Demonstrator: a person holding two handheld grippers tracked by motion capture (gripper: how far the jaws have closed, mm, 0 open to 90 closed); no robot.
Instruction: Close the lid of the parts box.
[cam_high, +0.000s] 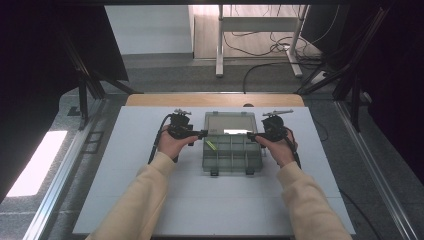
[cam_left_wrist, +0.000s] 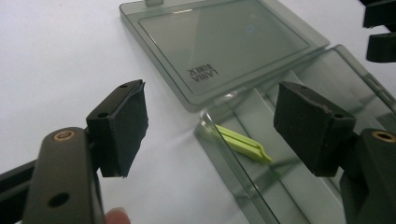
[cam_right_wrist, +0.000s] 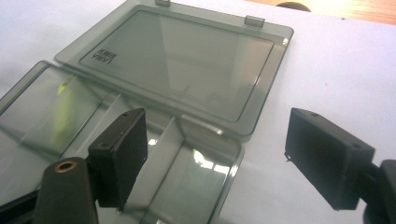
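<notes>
A clear box (cam_high: 232, 152) lies mid-table (cam_high: 150, 200), its lid (cam_high: 231, 123) flat on the far side, a green clip (cam_high: 212, 145) in a left compartment. The left gripper (cam_high: 202, 133) and right gripper (cam_high: 250, 136) flank it, both wide open, holding nothing.

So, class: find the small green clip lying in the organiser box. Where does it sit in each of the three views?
High view: green clip in the box's near-left compartment, beside the left hand-held gripper.
Left gripper view: centre, lower middle, between the open jaws.
Right gripper view: a blurred green streak at far left.
Shared landmark: the open lid, lying flat.
</notes>
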